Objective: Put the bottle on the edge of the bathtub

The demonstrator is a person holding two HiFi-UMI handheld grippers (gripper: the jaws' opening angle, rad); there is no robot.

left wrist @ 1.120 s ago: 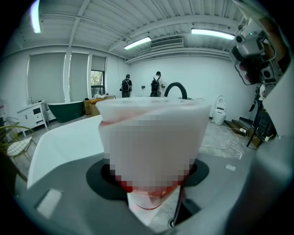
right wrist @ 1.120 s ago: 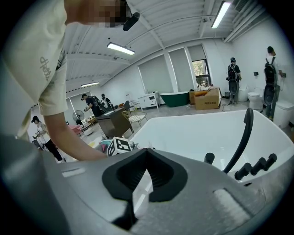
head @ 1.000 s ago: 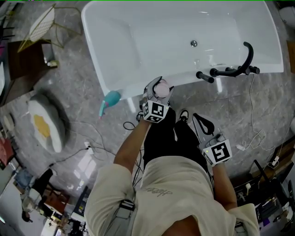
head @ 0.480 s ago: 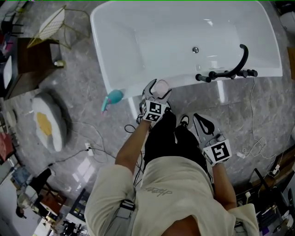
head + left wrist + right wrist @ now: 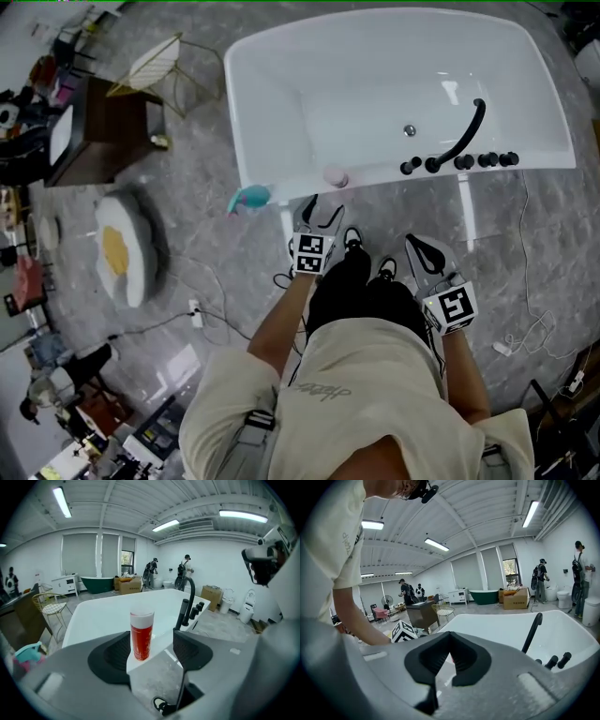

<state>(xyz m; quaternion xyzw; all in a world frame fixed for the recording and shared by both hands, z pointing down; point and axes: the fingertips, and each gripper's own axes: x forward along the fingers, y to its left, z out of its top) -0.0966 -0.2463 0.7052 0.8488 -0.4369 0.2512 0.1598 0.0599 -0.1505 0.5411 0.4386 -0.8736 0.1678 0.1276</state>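
Note:
The bottle, red liquid under a pale cap, stands upright on the near rim of the white bathtub. My left gripper hangs just short of that rim, a little back from the bottle. In the left gripper view the bottle shows beyond the left gripper, whose jaws are closing with nothing between the pads. My right gripper is held low by the person's legs, its jaws shut and empty. In the right gripper view the right gripper has its pads meeting.
A black faucet with several knobs sits on the tub rim to the right. A teal object lies on the floor by the tub's corner. An egg-shaped cushion, a dark cabinet, a wire chair and floor cables lie left.
The left gripper held the bottle at the tub rim, then let go and drew back toward the person. The bottle now stands alone on the rim. The right gripper stayed put.

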